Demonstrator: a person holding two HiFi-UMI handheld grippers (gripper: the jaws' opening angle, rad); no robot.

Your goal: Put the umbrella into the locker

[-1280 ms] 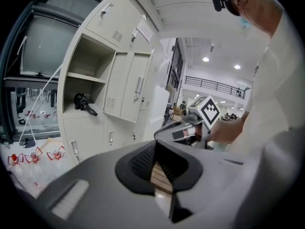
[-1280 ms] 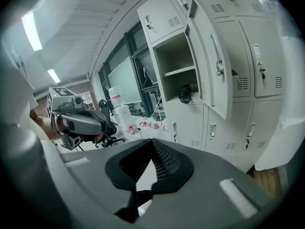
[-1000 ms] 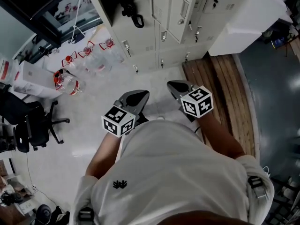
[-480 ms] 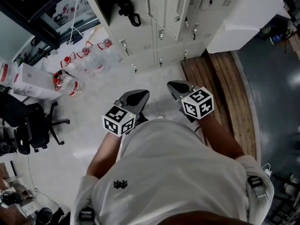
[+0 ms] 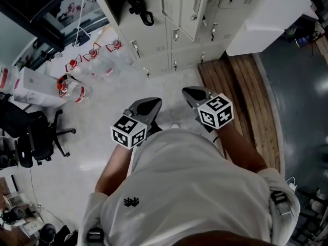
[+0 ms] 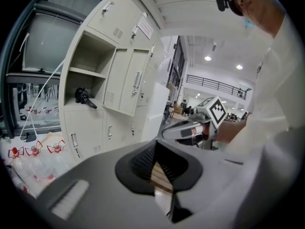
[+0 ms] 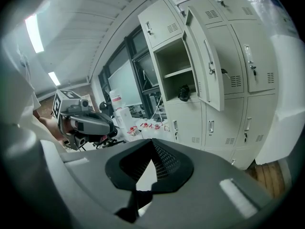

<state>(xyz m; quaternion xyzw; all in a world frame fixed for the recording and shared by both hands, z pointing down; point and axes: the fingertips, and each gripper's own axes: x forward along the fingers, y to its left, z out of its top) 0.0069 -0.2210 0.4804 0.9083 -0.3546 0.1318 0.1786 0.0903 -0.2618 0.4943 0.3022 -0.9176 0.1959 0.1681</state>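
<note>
Head view: one black umbrella (image 5: 139, 9) is being shown lying on a shelf inside the open locker (image 5: 154, 45). One office chair (image 5: 38, 137) and wooden planks (image 5: 241, 91) are being seen flanking the pale floor (image 5: 102, 137).

Left gripper view: the left gripper (image 6: 161, 173) is being held pressed together, empty.

Right gripper view: the right gripper (image 7: 148, 168) is being held closed on nothing, and one door (image 7: 205, 66) is being shown ajar.

We see smooth, matt painted metal on the locker (image 5: 154, 45) at upper centre, a glossy pale floor (image 5: 102, 111), and rough-grained wooden planks (image 5: 241, 91) at right.
</note>
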